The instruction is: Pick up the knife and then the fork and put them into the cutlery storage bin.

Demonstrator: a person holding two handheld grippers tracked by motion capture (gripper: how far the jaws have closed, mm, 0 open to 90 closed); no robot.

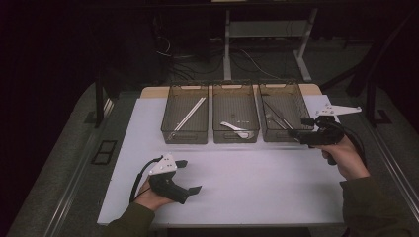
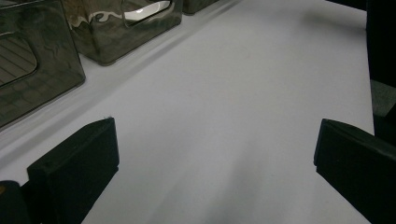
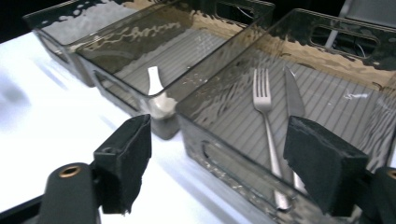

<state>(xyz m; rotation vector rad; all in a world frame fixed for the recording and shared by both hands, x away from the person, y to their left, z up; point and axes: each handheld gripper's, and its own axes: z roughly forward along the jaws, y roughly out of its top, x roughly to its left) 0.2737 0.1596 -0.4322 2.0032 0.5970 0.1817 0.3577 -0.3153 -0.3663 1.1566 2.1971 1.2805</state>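
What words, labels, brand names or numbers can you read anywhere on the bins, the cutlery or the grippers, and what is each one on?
None can be read. The three smoky bins, the fork, the knife, the white spoon, the white table surface, the left gripper and the right gripper show no text, label or number.

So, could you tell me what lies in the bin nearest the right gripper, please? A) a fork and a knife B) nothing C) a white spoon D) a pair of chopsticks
A: in the right gripper view a fork and a knife lie side by side on the ribbed floor of the right bin, just beyond the right gripper, whose jaws stand open with nothing between them.
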